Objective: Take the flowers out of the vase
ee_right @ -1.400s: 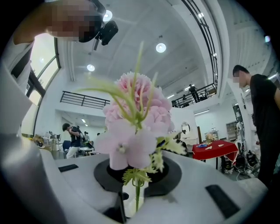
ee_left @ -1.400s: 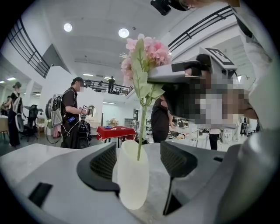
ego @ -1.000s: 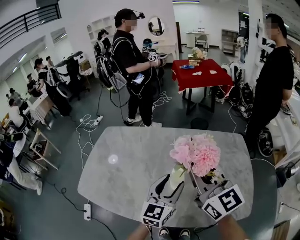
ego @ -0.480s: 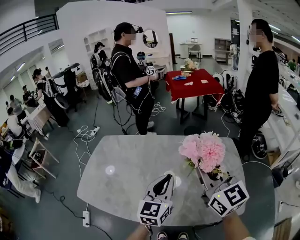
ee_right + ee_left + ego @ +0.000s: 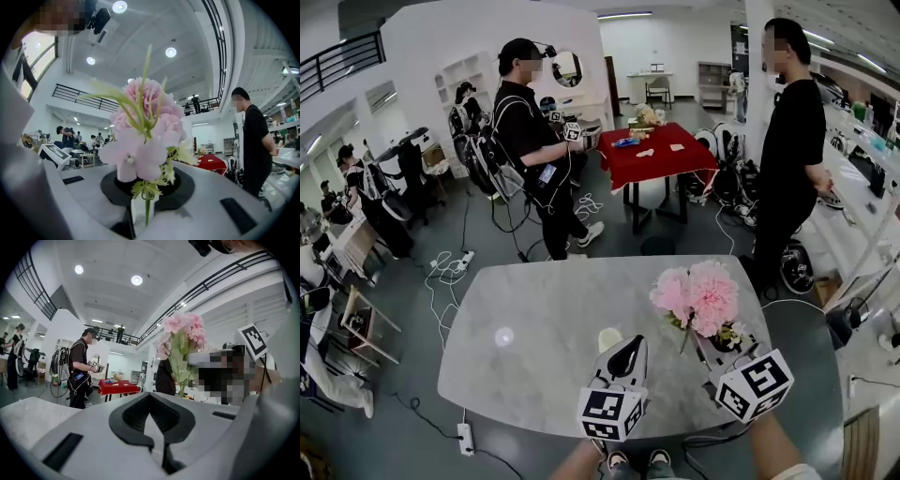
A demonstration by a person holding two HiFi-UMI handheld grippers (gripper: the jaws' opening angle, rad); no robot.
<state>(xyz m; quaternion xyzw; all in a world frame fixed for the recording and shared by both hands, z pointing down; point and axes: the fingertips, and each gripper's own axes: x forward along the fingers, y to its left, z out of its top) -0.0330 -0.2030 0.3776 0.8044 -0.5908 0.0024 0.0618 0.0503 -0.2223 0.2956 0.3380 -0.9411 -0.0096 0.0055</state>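
A bunch of pink flowers (image 5: 698,295) with green stems hangs over the right part of the table, and my right gripper (image 5: 705,345) is shut on the stems. In the right gripper view the blooms (image 5: 143,126) fill the middle, with a stem (image 5: 146,213) pinched low between the jaws of the right gripper (image 5: 145,206). The cream vase (image 5: 608,338) stands on the table just beyond my left gripper (image 5: 633,347), which hides most of it. The left gripper (image 5: 151,399) has its jaws shut with nothing in them. The flowers (image 5: 183,333) show to its right.
The grey marble table (image 5: 534,328) has rounded corners. A person in black (image 5: 787,141) stands by its far right corner. Another person (image 5: 530,131) holding grippers stands beyond the table, near a red-covered table (image 5: 652,150). Cables lie on the floor at the left (image 5: 441,272).
The left gripper let go of the vase, shut its jaws and drew back. The right gripper carried the flowers to the right, clear of the vase.
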